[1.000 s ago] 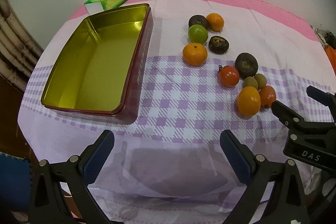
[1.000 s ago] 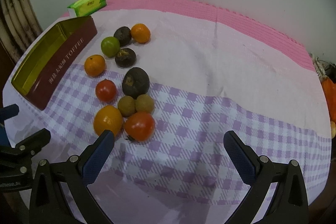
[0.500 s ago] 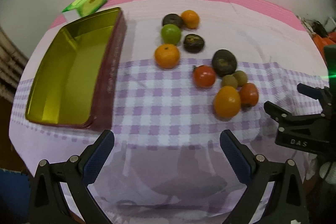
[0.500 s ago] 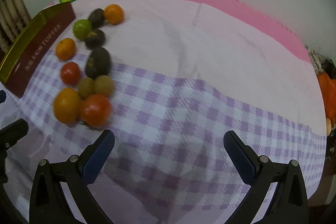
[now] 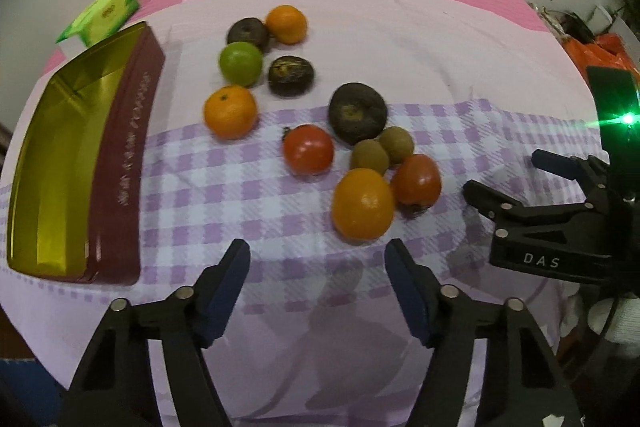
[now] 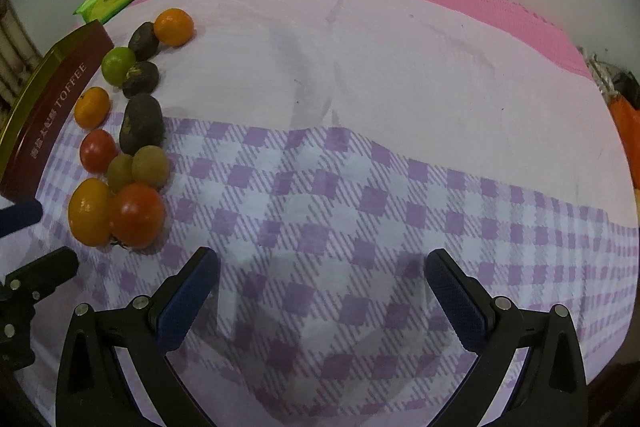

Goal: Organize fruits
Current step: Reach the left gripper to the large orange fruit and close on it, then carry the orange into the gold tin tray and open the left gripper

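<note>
While my left claw [image 5: 318, 281] narrows its jaws over bare checked cloth with nothing between them, the fruits lie loose on the bench [image 5: 400, 39], none yet in the gold-lined toffee tin [image 5: 60, 155] at the left. Nearest that claw is a large orange [image 5: 363, 203], touching a red tomato [image 5: 416, 179]; two small brownish-green fruits [image 5: 382, 151] sit just behind, then a dark wrinkled fruit [image 5: 357, 113], a second tomato [image 5: 308, 149], more oranges and a green lime [image 5: 241, 63] farther back. My right claw [image 6: 322, 285] hangs with its jaws wide apart and empty, well to the right of the pile. I judge the orange firm and light, fit to be taken across its middle, though round skin may slip or roll from the pads. Tomatoes look thin-skinned and soft, so they want a gentle squeeze at the widest part. Because the nearest fruits touch, closing on one could nudge its neighbour away. A green packet [image 5: 100, 15] rests beyond the tin.
</note>
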Demonstrator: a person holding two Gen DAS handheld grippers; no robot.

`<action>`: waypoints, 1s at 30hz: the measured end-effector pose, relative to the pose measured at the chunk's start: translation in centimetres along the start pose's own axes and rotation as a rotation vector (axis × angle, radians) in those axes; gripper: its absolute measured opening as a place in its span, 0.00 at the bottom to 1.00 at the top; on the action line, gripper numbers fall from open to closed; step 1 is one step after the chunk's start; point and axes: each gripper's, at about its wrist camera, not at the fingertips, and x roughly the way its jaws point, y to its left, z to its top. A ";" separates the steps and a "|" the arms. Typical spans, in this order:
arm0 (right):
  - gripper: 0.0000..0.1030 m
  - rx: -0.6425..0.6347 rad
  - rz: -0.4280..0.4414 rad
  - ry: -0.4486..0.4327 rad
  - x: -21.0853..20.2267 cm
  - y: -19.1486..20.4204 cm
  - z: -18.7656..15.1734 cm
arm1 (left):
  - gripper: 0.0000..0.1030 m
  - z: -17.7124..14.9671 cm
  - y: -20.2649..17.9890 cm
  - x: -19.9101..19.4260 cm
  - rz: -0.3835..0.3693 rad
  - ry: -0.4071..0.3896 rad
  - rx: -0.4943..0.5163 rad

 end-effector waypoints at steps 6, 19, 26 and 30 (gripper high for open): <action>1.00 0.006 0.000 -0.002 0.1 -0.2 0.1 | 0.50 1.2 -0.4 0.9 -0.056 0.014 -0.016; 1.00 0.005 0.000 -0.004 0.0 -0.1 0.1 | 0.31 2.5 -0.8 2.7 -0.099 0.041 -0.035; 1.00 0.007 -0.002 -0.004 0.0 -0.1 0.1 | 0.29 2.1 0.1 2.2 -0.092 0.039 -0.031; 1.00 0.006 -0.002 -0.005 0.0 -0.1 0.1 | 0.29 2.1 0.3 1.5 -0.105 0.030 -0.032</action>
